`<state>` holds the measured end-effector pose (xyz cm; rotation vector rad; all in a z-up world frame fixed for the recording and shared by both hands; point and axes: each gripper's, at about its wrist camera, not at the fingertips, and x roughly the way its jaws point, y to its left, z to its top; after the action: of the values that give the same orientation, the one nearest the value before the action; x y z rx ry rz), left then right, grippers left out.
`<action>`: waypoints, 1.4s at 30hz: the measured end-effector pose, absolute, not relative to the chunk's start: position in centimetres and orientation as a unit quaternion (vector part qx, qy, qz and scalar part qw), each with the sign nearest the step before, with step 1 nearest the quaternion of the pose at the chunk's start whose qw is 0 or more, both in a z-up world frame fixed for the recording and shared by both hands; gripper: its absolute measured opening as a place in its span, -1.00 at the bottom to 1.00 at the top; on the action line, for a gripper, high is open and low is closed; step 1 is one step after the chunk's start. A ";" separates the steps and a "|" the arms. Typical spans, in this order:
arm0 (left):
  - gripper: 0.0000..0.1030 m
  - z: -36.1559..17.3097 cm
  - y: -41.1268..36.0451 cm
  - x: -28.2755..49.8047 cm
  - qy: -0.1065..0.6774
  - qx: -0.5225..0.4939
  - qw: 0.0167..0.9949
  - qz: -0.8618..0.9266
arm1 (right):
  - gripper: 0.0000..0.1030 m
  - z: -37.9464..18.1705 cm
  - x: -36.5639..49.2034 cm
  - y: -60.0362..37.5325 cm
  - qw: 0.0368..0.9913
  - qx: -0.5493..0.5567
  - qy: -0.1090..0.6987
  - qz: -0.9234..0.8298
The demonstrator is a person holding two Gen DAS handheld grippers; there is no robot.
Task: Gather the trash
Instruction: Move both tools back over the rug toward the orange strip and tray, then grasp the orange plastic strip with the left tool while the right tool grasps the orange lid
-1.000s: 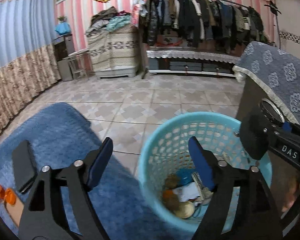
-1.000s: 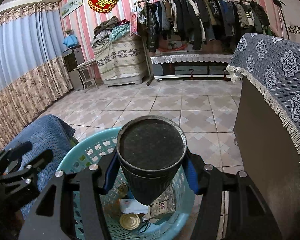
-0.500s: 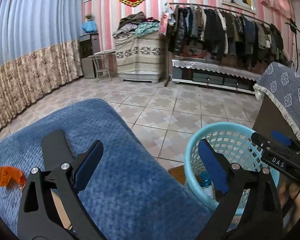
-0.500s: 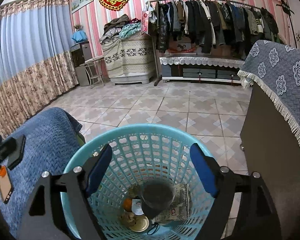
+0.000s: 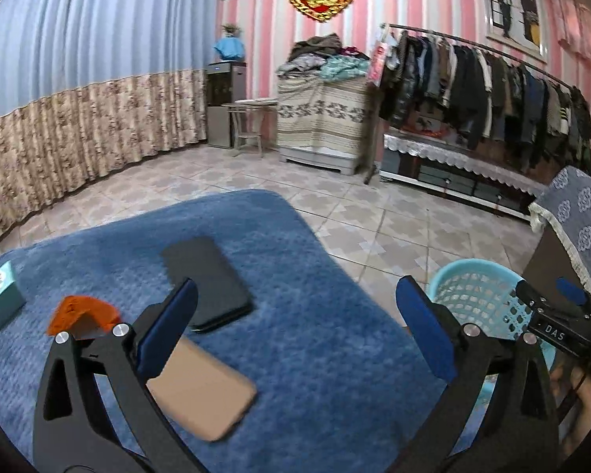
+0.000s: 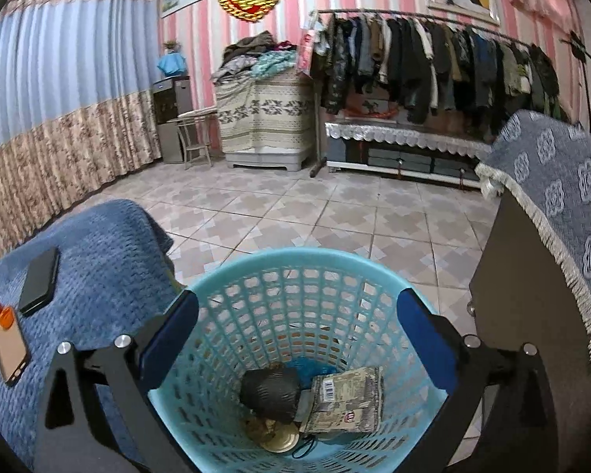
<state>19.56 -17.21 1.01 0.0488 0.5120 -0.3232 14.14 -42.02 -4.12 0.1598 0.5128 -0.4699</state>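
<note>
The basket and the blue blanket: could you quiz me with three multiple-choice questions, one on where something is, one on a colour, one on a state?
1. Where is the dark cup?
A. On the blanket
B. Inside the basket
C. On the floor tiles

2. What colour is the basket?
A. Light blue
B. Red
C. Black

3. What is the right gripper holding?
A. The dark cup
B. The black phone
C. Nothing

Answers:
1. B: the cup lies on its side at the basket's bottom, beside a paper packet.
2. A: its mesh wall and rim are pale turquoise blue.
3. C: its jaws are opening wide above the basket with nothing between them, while the black phone lies on the blanket.
</note>
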 end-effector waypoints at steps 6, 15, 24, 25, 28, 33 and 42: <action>0.89 2.0 -11.6 18.8 0.243 0.008 0.964 -0.111 | 0.91 -1.9 14.7 -37.6 0.948 0.077 0.244 -0.188; 0.89 1.9 -3.2 18.1 0.246 0.003 0.969 -0.025 | 0.91 -0.8 16.7 -29.2 0.960 0.020 0.253 -0.115; 0.89 1.4 3.9 17.2 0.254 -0.009 0.966 0.041 | 0.91 1.5 19.3 -24.0 0.966 -0.009 0.253 -0.058; 0.89 1.4 4.6 17.3 0.255 -0.012 0.966 0.048 | 0.91 1.5 19.6 -23.5 0.966 -0.009 0.254 -0.052; 0.89 1.3 6.3 17.2 0.256 -0.010 0.965 0.064 | 0.91 0.6 20.7 -21.9 0.965 -0.012 0.259 -0.028; 0.89 0.3 8.7 16.9 0.259 0.006 0.961 0.096 | 0.91 -2.7 21.8 -20.3 0.953 0.001 0.302 0.008; 0.89 -3.4 10.1 19.1 0.297 -0.008 0.949 0.102 | 0.91 -5.2 23.5 -15.6 0.945 -0.043 0.321 0.042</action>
<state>19.13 10.13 -3.37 -0.0166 0.6039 0.2082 23.54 -15.65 -5.17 -0.0882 0.6531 0.0850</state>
